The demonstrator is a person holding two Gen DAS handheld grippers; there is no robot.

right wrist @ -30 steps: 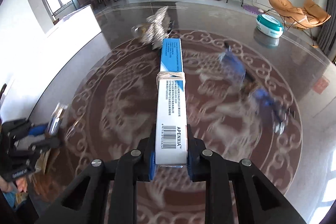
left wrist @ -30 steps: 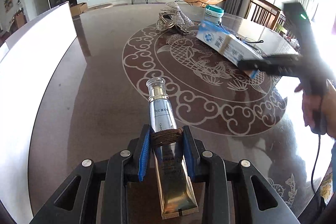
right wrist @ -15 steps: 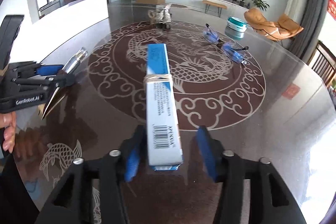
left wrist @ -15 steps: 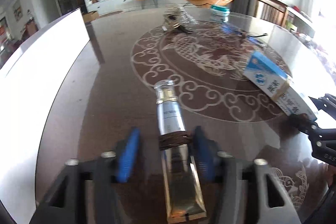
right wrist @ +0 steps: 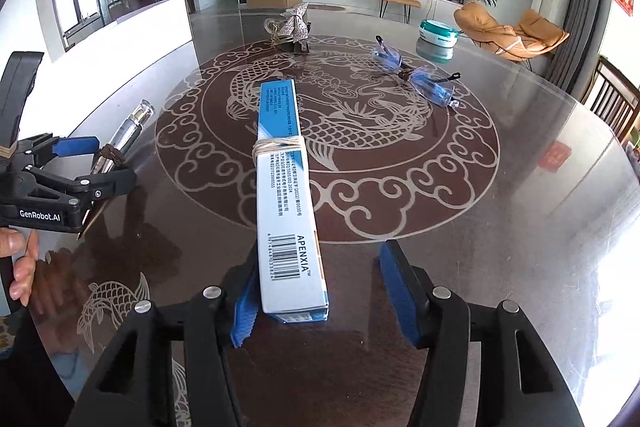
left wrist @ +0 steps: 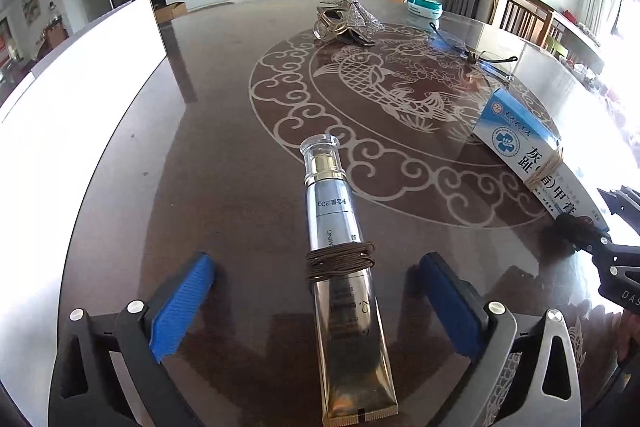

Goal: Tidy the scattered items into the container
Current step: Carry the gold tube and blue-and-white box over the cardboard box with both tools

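A silver and gold cosmetic tube wound with brown cord lies on the dark table between the wide-open fingers of my left gripper; neither pad touches it. It also shows in the right wrist view. A long blue and white box bound with a rubber band lies between the open fingers of my right gripper; it sits close to the left pad. The box also shows in the left wrist view. No container is plainly in view.
Clear blue glasses, a silver bow hair clip and a teal and white round jar lie further back on the round table. A white panel runs along the table's left side. Chairs stand at the right.
Both grippers have opened and let go: the tube and the box now lie on the table. Both grippers came down toward the near edge of the table.
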